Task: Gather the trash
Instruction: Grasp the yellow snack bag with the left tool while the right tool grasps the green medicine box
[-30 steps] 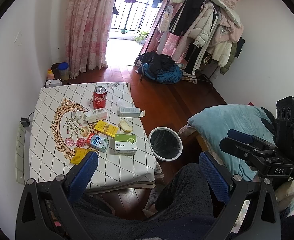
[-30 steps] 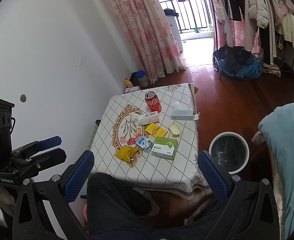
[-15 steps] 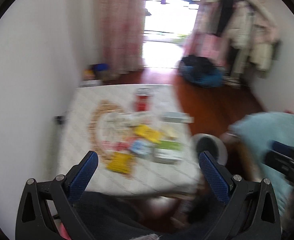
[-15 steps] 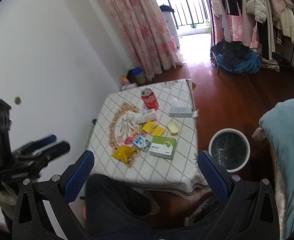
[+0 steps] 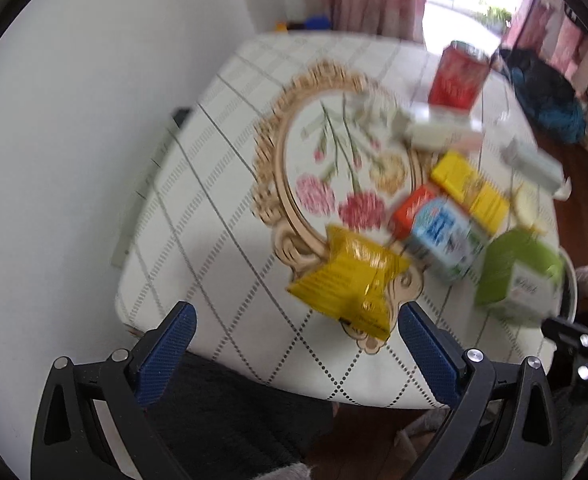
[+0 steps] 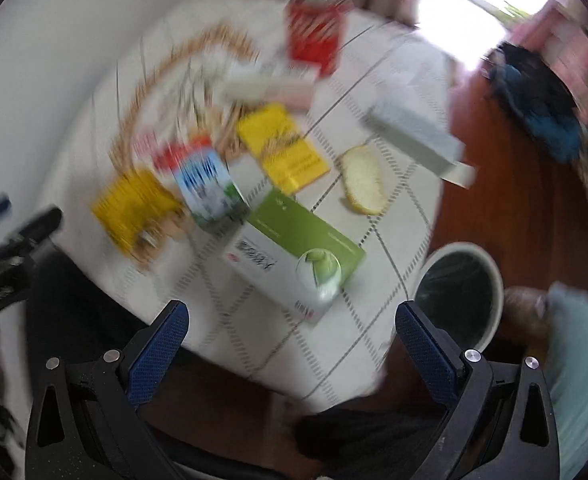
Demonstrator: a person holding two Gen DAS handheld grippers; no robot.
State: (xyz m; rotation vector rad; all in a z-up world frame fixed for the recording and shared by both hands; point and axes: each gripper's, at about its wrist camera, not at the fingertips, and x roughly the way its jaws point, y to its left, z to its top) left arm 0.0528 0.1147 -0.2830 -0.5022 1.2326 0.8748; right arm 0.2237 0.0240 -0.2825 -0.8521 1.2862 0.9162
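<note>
Both my grippers hang spread wide with nothing between the pads: the left gripper (image 5: 294, 354) over the near edge of the table (image 5: 198, 208), the right gripper (image 6: 292, 350) over its near right corner.

Just ahead of my left fingers and a little to the right lies the yellow crinkled packet (image 5: 350, 284). I judge it light, soft and slick, so I would pinch it across its gathered middle and expect it to crush rather than resist. Beyond it stands the small blue-and-white carton (image 5: 446, 240), light and fairly stiff, best taken across its narrow sides.

Straight ahead of my right gripper lies the green-and-white box (image 6: 294, 252): thin card, probably near empty, stiff enough to clamp across its short width. Farther off are the flat yellow box (image 6: 282, 148), a pale bread-like slice (image 6: 364, 180) that looks soft and crumbly, and the red can (image 6: 316, 40), rigid, round and liable to slip. The white bin (image 6: 460, 292) sits low, just right of my right fingers.

Both views are smeared with motion. Print on the boxes is unreadable, the whitish pieces near the can are shapeless, and I cannot tell whether can or cartons are full.
</note>
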